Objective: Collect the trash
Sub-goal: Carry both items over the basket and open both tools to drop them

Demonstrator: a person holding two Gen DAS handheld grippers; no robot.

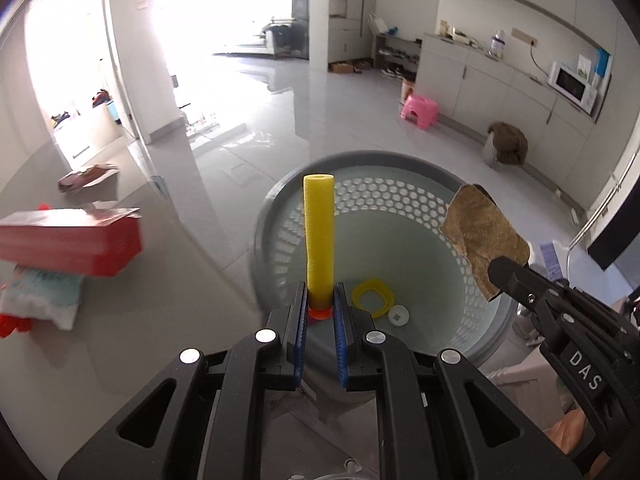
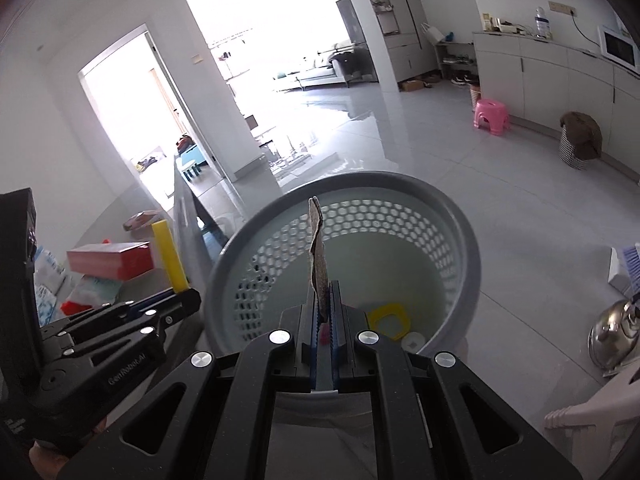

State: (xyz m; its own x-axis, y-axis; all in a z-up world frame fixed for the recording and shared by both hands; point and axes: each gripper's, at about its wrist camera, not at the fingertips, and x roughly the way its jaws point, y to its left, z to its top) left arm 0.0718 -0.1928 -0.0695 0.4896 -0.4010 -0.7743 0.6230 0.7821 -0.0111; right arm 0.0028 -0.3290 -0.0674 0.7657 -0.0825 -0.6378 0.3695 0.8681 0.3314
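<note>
My left gripper (image 1: 321,294) is shut on a yellow foam tube (image 1: 319,236) that stands upright over the grey perforated trash basket (image 1: 360,164). My right gripper (image 2: 325,292) is shut on a flat brown scrap (image 2: 318,256), held edge-on above the same basket (image 2: 460,216). In the left wrist view the right gripper (image 1: 500,270) enters from the right with the brown scrap (image 1: 484,236) over the basket's right rim. In the right wrist view the left gripper (image 2: 188,294) and its tube (image 2: 170,256) are at the left. A yellow ring (image 1: 373,297) and a white cap (image 1: 398,315) lie in the basket.
On the grey tabletop (image 1: 160,280) at left lie a red box (image 1: 68,244), a white-and-teal packet (image 1: 40,296) and another box (image 1: 88,176). On the floor stand a pink stool (image 1: 420,110), a covered bin (image 1: 506,144) and a metal kettle (image 2: 616,332).
</note>
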